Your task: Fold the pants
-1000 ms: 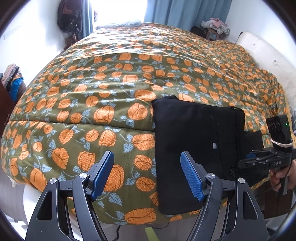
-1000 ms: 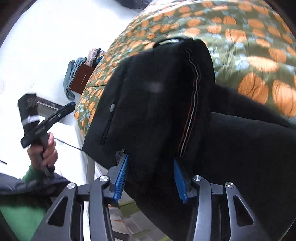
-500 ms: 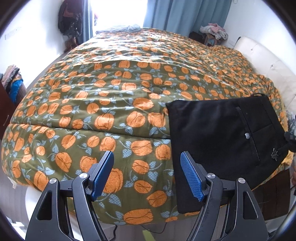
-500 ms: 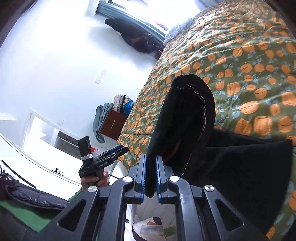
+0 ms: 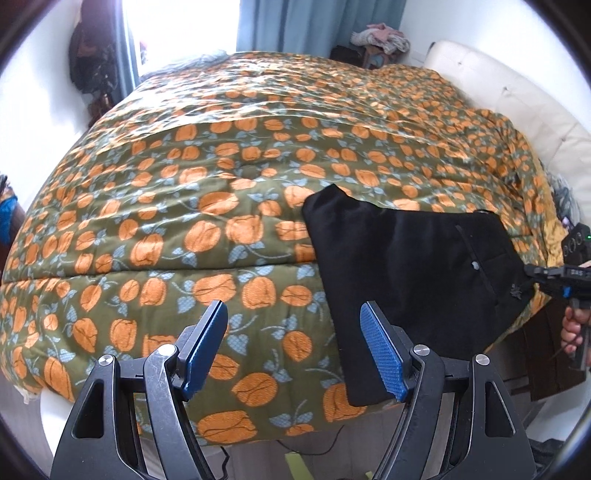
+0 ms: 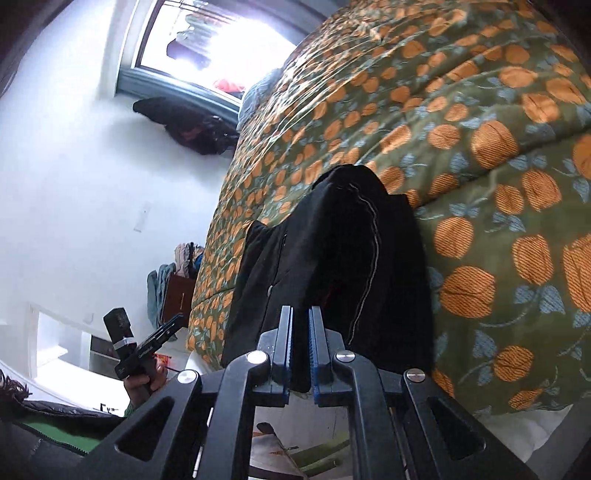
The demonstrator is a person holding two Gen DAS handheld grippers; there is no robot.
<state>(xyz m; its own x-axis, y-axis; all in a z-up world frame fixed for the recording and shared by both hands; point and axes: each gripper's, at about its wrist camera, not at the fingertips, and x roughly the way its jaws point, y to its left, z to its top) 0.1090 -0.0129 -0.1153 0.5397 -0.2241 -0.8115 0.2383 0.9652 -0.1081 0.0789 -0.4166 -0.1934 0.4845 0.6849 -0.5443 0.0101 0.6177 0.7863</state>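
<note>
Black folded pants [image 5: 410, 273] lie on the near right part of the bed, one end hanging over its edge. In the right wrist view the pants [image 6: 343, 258] rise as a dark bunched fold. My right gripper [image 6: 300, 347] is shut on the pants' edge, black cloth pinched between its blue pads. That same right gripper [image 5: 532, 275] shows at the far right of the left wrist view, held by a hand. My left gripper [image 5: 291, 347] stands open over the quilt, left of the pants, with nothing between its fingers. The left gripper [image 6: 173, 325] also appears low left in the right wrist view.
An olive quilt [image 5: 221, 166] with orange fruit covers the whole bed. A white headboard [image 5: 517, 110] runs along the right. A window [image 6: 207, 33], hanging dark clothes [image 6: 188, 125] and a small brown cabinet [image 6: 181, 295] stand by the far wall.
My right gripper closed on the pants' edge and pulled it to the right, stretching the cloth sideways across the bed. The left gripper stayed open and drifted a little.
</note>
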